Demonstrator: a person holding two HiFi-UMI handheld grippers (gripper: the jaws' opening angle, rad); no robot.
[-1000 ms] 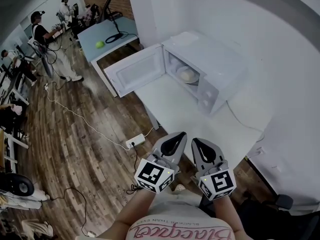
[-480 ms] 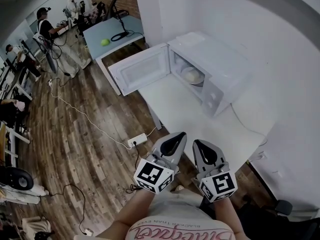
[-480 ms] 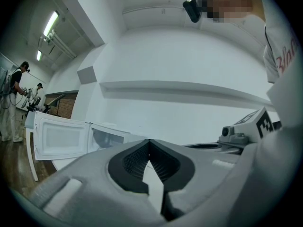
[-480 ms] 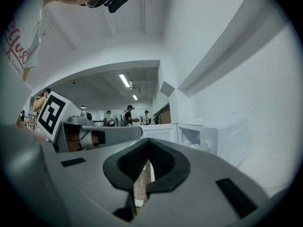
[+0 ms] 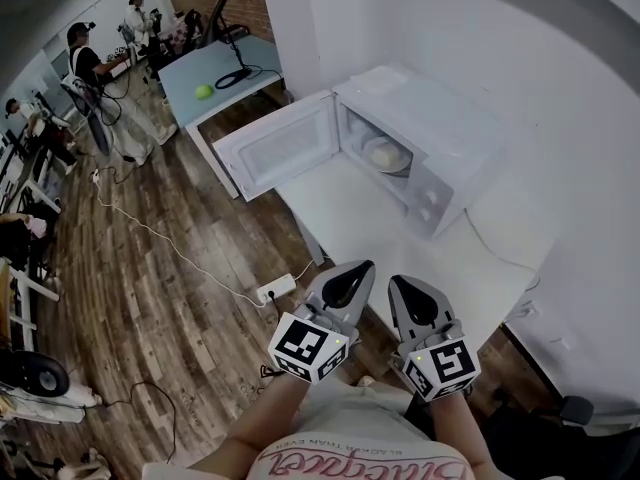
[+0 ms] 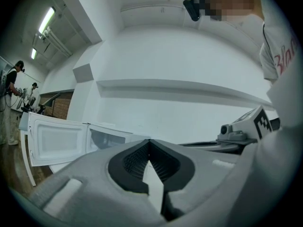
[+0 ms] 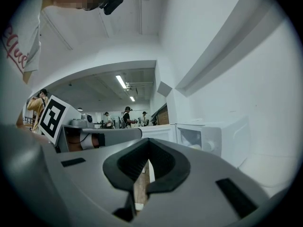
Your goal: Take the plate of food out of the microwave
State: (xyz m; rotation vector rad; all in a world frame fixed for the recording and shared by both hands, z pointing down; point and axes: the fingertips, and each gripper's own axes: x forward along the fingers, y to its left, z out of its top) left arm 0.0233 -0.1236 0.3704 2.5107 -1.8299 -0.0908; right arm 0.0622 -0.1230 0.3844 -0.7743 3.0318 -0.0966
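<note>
At the bottom centre of the head view, the left gripper (image 5: 357, 270) and right gripper (image 5: 399, 284) were held side by side close to the person's body. They pointed up the frame toward the white table (image 5: 350, 213). Each gripper's own view showed its jaws closed tip to tip with nothing between them, the left gripper (image 6: 149, 143) as plainly as the right gripper (image 7: 149, 143). Over the last second they had kept almost the same spot in the frame. The table and everything on it had only slid slightly, so the person seemed to be shuffling closer rather than reaching.

Left of the grippers, a power strip (image 5: 271, 288) lay on the wooden floor (image 5: 170, 298).

Further up, right of centre, the microwave (image 5: 440, 133) stood on the table with its door (image 5: 275, 146) swung fully open to the left. The plate of food (image 5: 388, 155) sat inside the cavity, well apart from both grippers and not yet touched.

For the task, the way in was clear but nothing had been gained yet. The reach probably lay ahead, and the shut jaws would have to open before gripping the plate's rim.

In the upper left, people (image 5: 85, 63) worked near a blue desk (image 5: 215, 73) with a green ball (image 5: 204, 91) on it.
</note>
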